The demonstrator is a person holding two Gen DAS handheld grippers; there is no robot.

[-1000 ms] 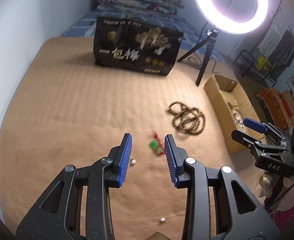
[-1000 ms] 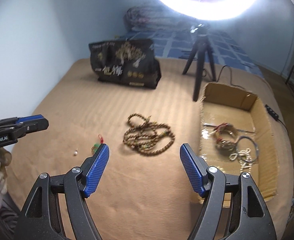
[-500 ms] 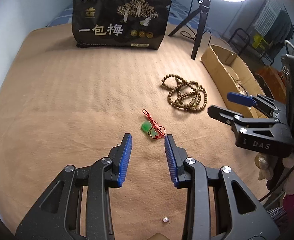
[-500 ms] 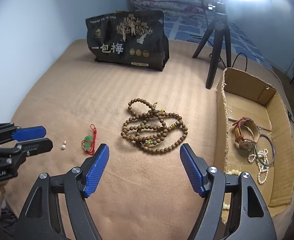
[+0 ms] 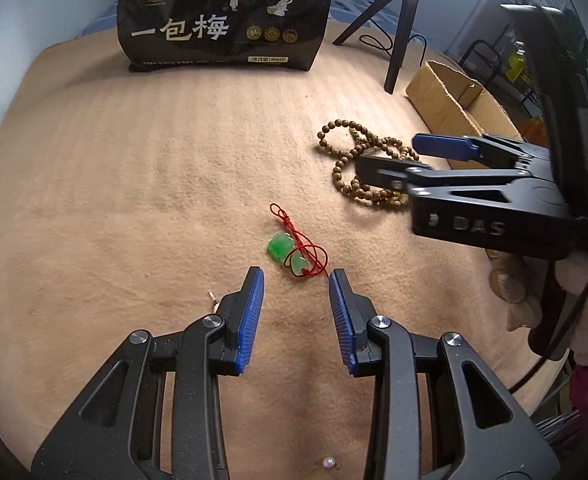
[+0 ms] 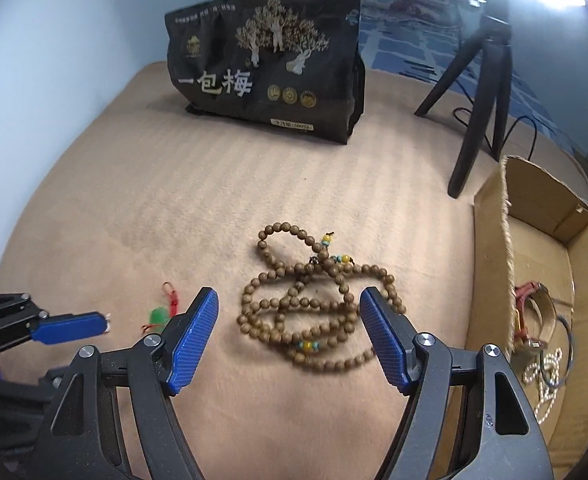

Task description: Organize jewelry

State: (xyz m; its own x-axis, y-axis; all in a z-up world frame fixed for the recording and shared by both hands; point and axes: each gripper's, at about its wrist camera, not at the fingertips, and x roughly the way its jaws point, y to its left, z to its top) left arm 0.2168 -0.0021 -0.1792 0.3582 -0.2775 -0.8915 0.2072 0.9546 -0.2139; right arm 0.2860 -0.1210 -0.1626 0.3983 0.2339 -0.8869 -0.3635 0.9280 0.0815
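Now both grippers sit closer than before: left gripper (image 5: 296, 280), jaws apart, nears one green pendant (image 5: 281, 246); right gripper (image 6: 288, 300), jaws wide, reaches one wooden bead strand (image 6: 318, 300) on the bed (image 6: 174, 200).

Black bag (image 5: 226, 16): large pale characters "一包梅" run across its front, legible in both wrist views (image 6: 264, 68). Beneath them sit three round gold seals, their inner marks too small to read. A small pale label strip along the lower edge carries fine print, illegible. A line of small characters along the top edge is also illegible, as is the gold emblem at upper left.

Right tongs (image 5: 386, 160): raised letters "DAS" on the side of the black body, seen from the left wrist view; a mark preceding them cannot be made out.
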